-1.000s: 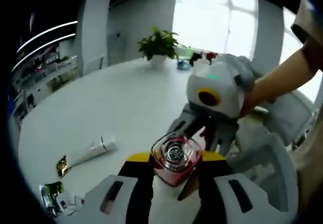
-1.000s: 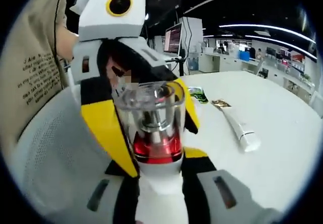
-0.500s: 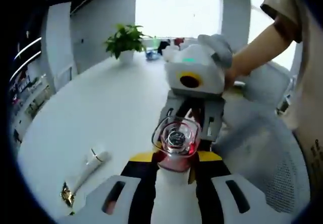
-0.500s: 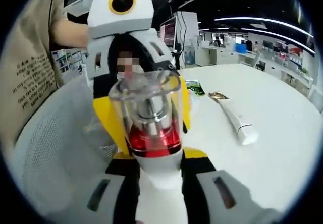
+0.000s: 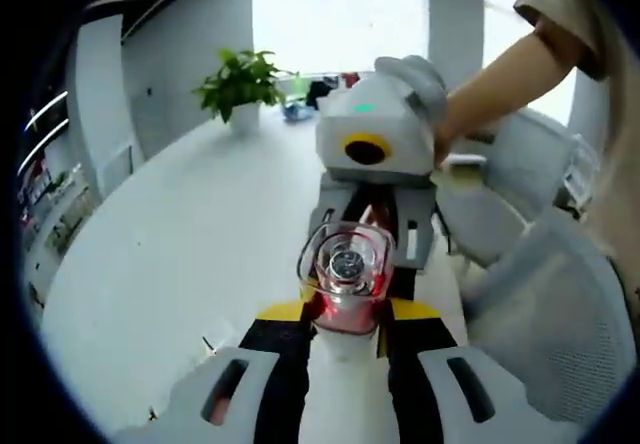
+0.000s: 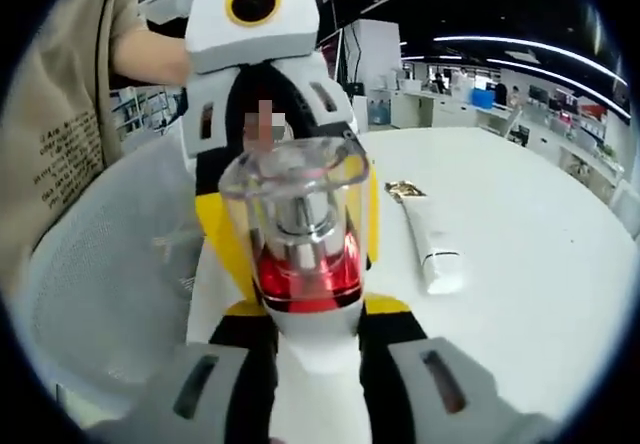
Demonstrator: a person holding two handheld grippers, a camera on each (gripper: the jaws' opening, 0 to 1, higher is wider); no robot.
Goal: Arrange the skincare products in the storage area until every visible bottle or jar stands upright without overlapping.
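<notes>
A bottle (image 5: pixel 345 276) with a clear square cap, a red collar and a white body is up in the air above the white table (image 5: pixel 190 234). My left gripper (image 5: pixel 347 312) is shut on it, yellow tips on either side. My right gripper (image 5: pixel 372 226) faces it from beyond, its jaws reaching the same bottle. In the right gripper view the bottle (image 6: pixel 303 234) stands upright between my right gripper (image 6: pixel 312 309) and the yellow jaws of the left gripper (image 6: pixel 290 214) behind it. A white tube (image 6: pixel 428 239) with a gold end lies flat on the table (image 6: pixel 530 274).
A potted plant (image 5: pixel 240 82) stands at the table's far edge by the bright window. A white mesh chair (image 5: pixel 545 304) is on the right, seen again as chair (image 6: pixel 105 264) beside a person's printed shirt (image 6: pixel 55 134). A bare arm (image 5: pixel 500 74) holds the right gripper.
Both views have swung while the bottle stayed between the jaws. The tube has slid out at the bottom of the left gripper view and sits nearer the bottle in the right gripper view.
</notes>
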